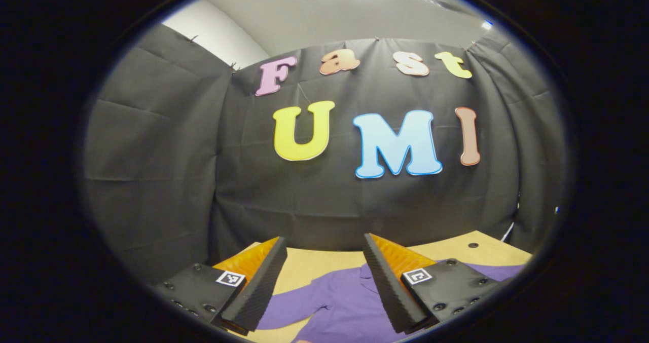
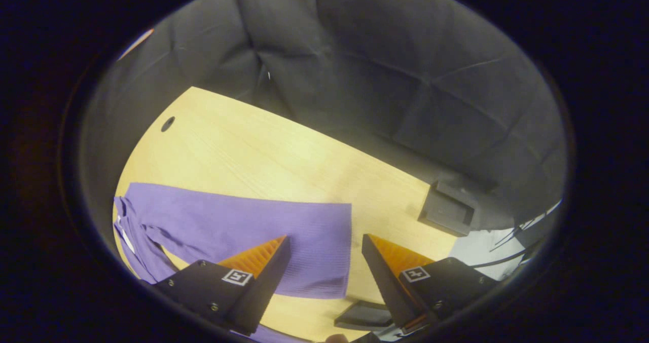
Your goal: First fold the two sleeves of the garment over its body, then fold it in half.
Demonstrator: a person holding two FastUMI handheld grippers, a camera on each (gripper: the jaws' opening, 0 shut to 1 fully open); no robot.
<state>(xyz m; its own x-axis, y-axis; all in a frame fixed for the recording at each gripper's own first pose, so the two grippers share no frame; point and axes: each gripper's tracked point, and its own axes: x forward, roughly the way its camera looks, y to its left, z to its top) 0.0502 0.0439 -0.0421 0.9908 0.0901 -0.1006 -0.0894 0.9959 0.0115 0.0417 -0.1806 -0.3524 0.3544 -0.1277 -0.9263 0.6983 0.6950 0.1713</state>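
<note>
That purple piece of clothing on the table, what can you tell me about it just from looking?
The purple garment looks like a soft, finely ribbed knit top with a collar. It lies spread flat on the light wooden table, not yet folded in half. In the right gripper view its straight hem edge faces the open orange fingers, and a sleeve lies creased along one side. In the left gripper view the collar and a sleeve reach out between the fingers. Neither gripper touches it.

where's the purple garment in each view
Left gripper view: purple garment at the bottom centre, seen between the open fingers, a sleeve reaching left.
Right gripper view: it lies lower left, flat, its straight edge toward the middle.
Shared landmark: wooden table with its round hole.
</note>
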